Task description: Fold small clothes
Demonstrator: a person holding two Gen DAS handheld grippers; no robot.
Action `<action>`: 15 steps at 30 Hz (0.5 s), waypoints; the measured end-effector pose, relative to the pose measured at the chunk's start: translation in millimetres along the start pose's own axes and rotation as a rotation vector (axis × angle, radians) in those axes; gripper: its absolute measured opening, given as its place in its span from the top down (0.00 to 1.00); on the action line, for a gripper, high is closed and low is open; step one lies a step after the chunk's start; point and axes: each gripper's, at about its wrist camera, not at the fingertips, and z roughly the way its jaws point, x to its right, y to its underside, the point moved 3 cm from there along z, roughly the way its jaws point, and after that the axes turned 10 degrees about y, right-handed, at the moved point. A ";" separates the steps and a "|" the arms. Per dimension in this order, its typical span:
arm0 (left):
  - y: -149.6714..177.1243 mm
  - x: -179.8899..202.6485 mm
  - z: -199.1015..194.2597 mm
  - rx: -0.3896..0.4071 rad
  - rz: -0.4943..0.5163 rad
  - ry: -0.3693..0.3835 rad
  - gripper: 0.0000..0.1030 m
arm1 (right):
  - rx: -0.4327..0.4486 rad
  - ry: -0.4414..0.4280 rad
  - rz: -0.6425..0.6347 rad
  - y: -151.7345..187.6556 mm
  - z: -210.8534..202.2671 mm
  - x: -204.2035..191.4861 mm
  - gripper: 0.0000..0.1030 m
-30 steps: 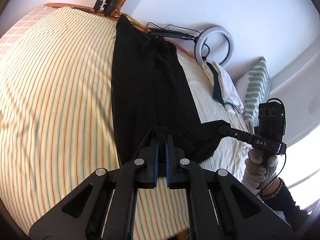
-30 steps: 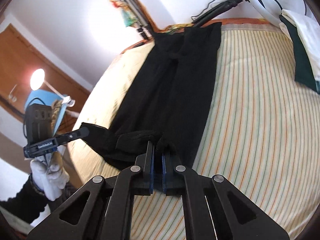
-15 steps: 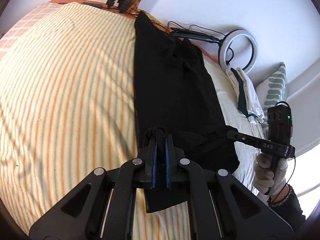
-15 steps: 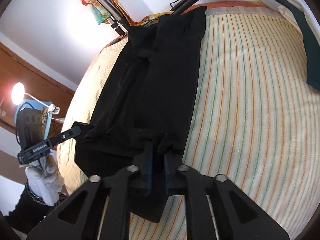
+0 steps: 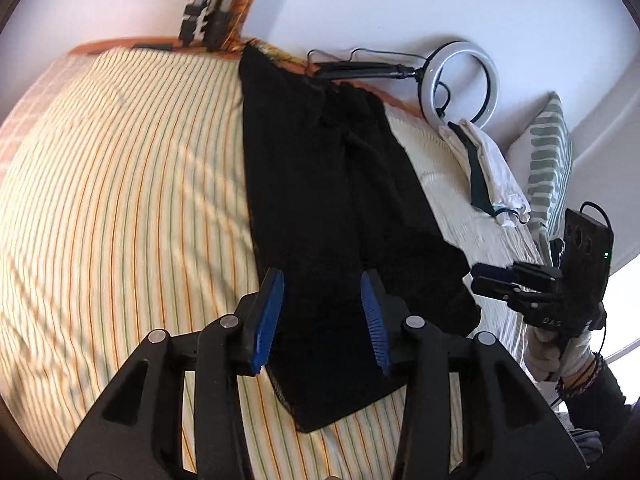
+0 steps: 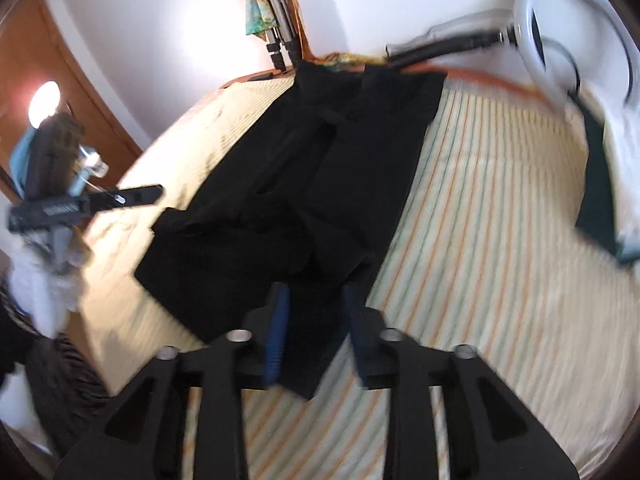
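Left wrist view: your left gripper (image 5: 322, 312) and right gripper (image 6: 314, 322) have just been opening (both released) over the black garment (image 5: 320, 184), flat on the striped bed (image 5: 120, 200).

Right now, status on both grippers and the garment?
Left gripper and right gripper open, jaws just opened, black garment released. It lies lengthwise on the striped bed, near end between both sets of fingers. Nothing in the way.

This is a bedroom in a home. A wide bed (image 5: 120, 200) with a yellow striped sheet fills most of the room, a green-patterned pillow (image 5: 548, 168) propped against the white wall at its edge. A wooden door (image 6: 52, 80) stands in one corner. A ring light (image 5: 460, 80) and tripod legs (image 6: 280, 40) lean beside the bed.
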 end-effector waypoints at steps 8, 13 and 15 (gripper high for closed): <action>22.7 -15.0 -30.4 -0.061 0.118 -0.060 0.61 | 0.028 0.005 -0.180 4.3 1.5 -3.5 0.55; 43.1 -15.5 -22.3 -0.145 0.180 -0.092 0.61 | -0.017 -0.006 -0.250 16.6 4.0 -10.3 0.80; 46.0 -8.6 -14.5 -0.164 0.223 -0.093 0.61 | -0.033 -0.026 -0.281 17.1 9.7 -19.8 0.85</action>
